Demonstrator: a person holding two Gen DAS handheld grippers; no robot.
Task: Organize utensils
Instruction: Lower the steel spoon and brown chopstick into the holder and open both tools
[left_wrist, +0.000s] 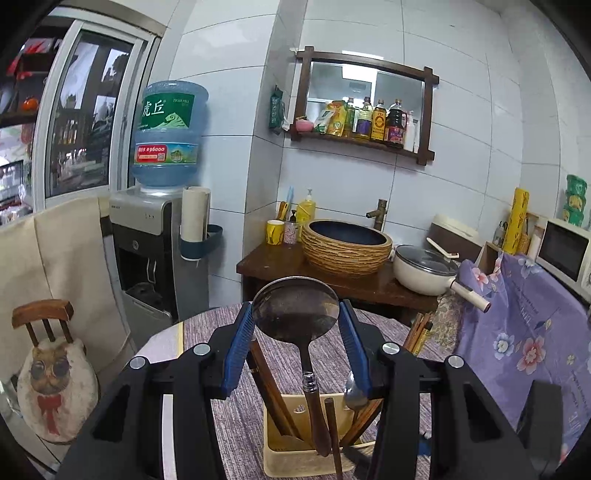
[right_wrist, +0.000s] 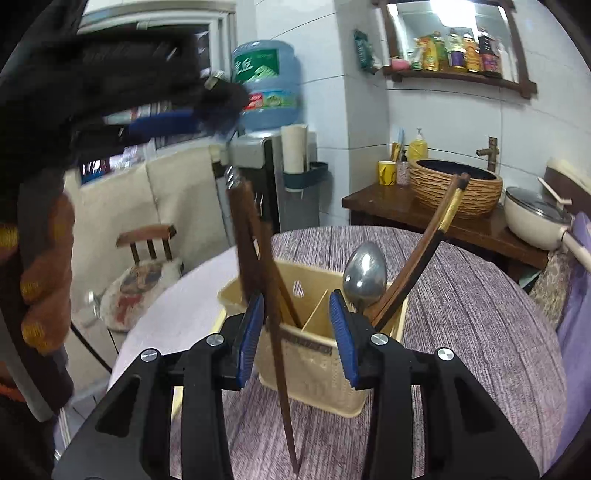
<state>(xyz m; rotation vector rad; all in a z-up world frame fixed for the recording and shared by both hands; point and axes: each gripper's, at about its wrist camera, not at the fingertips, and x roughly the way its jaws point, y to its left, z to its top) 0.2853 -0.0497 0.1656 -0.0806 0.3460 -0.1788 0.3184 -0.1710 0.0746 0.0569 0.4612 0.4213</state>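
Right gripper (right_wrist: 297, 339) over purple tablecloth (right_wrist: 461, 314), white-tiled wall (right_wrist: 443, 122) beyond.

I'm in a small home kitchen with white-tiled walls; a wooden shelf (left_wrist: 364, 110) holds oil and sauce bottles; a basin (left_wrist: 346, 245) with its tap sits on a dark cabinet beside a lidded pot (left_wrist: 424, 269); a water dispenser (left_wrist: 155, 236) and microwave (left_wrist: 563, 251) flank my cloth-covered table (right_wrist: 461, 295).
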